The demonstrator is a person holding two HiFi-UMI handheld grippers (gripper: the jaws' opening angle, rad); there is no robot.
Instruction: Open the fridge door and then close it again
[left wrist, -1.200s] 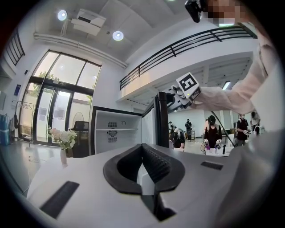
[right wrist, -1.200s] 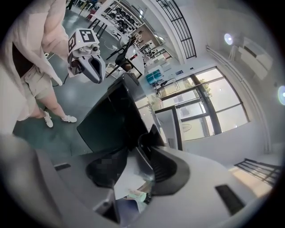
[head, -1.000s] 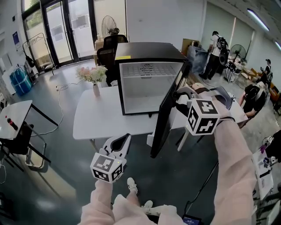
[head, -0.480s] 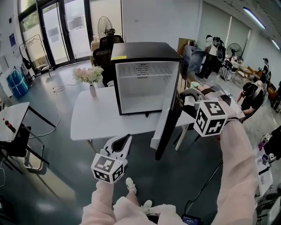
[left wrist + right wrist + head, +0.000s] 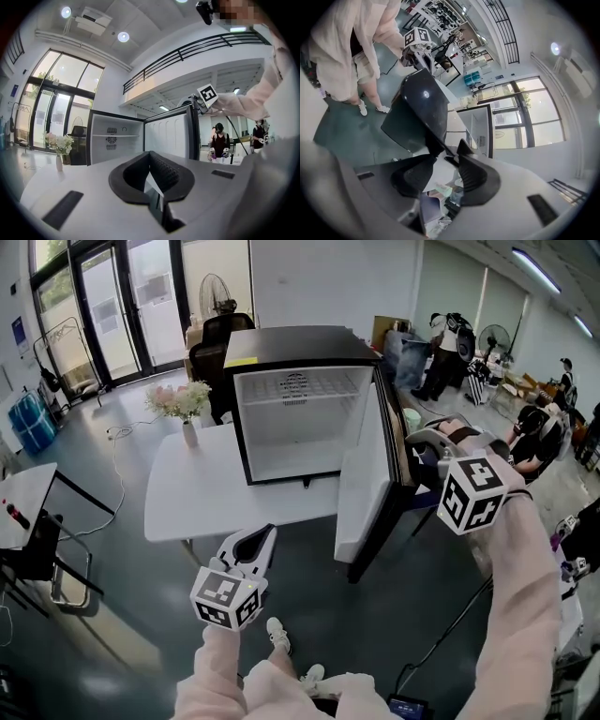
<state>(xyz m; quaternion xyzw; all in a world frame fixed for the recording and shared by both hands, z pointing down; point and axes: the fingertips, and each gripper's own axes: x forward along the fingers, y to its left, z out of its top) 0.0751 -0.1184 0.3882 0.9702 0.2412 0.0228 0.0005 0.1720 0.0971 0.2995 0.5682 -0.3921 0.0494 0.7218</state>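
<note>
Head view, nearest first: the left gripper (image 5: 257, 540) sits low in front of the body, pointing forward. Its jaws are together on nothing, and it is well apart from the fridge. Its own view confirms the pads meet with only air ahead.

Farther out and to the right, the door (image 5: 364, 474) stands swung wide open, an upright panel with its white liner facing left. The right gripper (image 5: 415, 448) is on the door's dark outer side, near the top by the free edge. In the right gripper view the tips pinch that edge, and the pads behind them stand a little apart. The right arm reaches forward and is nearly straight, its sleeve running up to the marker cube.

Beyond is the fridge (image 5: 300, 341), open and bare inside, standing on the white table (image 5: 197, 493).

Opening looks done and closing is left. The cavity lies left of and beyond the right gripper, and the hinge line is upright at the cabinet's right side. So I judge the push should sweep left and away in an arc, and the right hand is the one placed for it.
</note>
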